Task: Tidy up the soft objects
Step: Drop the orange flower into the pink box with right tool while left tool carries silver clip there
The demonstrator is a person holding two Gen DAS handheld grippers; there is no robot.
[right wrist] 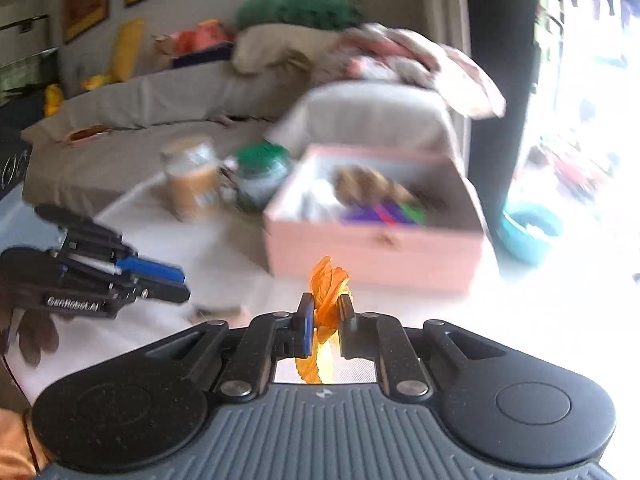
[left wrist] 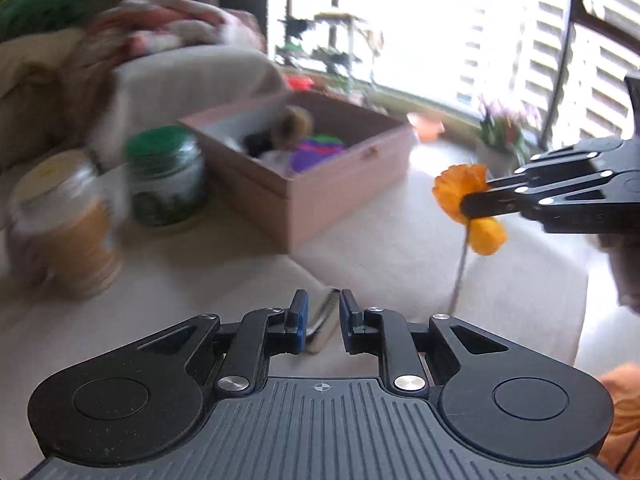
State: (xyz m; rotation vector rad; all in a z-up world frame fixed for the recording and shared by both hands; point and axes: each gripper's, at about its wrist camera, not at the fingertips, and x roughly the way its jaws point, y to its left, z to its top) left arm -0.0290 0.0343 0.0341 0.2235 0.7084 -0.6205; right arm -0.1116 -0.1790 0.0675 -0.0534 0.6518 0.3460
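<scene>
My right gripper (right wrist: 326,312) is shut on an orange fabric flower (right wrist: 328,284) and holds it above the white table, in front of the pink box (right wrist: 372,248). In the left wrist view the flower (left wrist: 456,192) hangs from the right gripper (left wrist: 470,206), its thin stem (left wrist: 460,276) trailing down. The open pink box (left wrist: 304,204) holds a brown plush and purple and green soft things. My left gripper (left wrist: 323,312) is open with a narrow gap and nothing between its pads; it also shows at the left in the right wrist view (right wrist: 180,284).
Two jars stand left of the box: a green-lidded one (left wrist: 166,180) and a tan one (left wrist: 64,224). A small flat object (left wrist: 320,320) lies on the table by my left gripper. A sofa (right wrist: 160,120) piled with cushions and cloth is behind. Potted plants (left wrist: 504,132) stand by the window.
</scene>
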